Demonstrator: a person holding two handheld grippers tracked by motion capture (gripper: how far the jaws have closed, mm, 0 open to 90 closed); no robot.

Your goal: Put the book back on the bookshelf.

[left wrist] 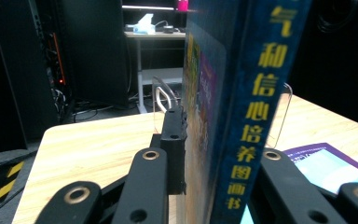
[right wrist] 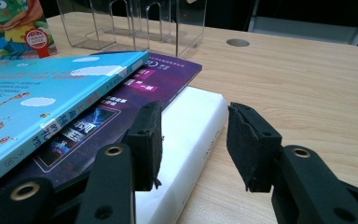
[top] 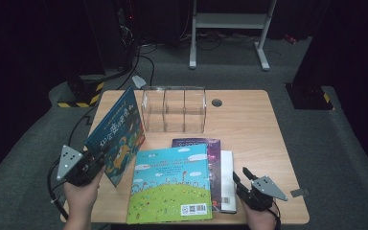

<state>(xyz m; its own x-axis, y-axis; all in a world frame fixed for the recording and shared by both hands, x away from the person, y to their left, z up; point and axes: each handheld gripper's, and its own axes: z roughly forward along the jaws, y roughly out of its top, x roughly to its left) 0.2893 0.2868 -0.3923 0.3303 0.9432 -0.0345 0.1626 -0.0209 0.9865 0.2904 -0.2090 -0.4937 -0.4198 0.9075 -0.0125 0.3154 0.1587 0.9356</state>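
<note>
On the table [top: 249,120], the left gripper [top: 93,165] clamps a blue book [top: 117,132] upright at the near left, before the clear rack [top: 174,109], while the right gripper [top: 239,184] rests open beside the stacked books [top: 196,177].

dark room, grey carpet floor [top: 345,143], white desk frame [top: 230,21] behind the wooden table [top: 249,120].

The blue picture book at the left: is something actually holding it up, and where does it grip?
Yes. The left gripper clamps the blue picture book at its lower spine edge, standing it upright. The right gripper is open, holding nothing.
</note>
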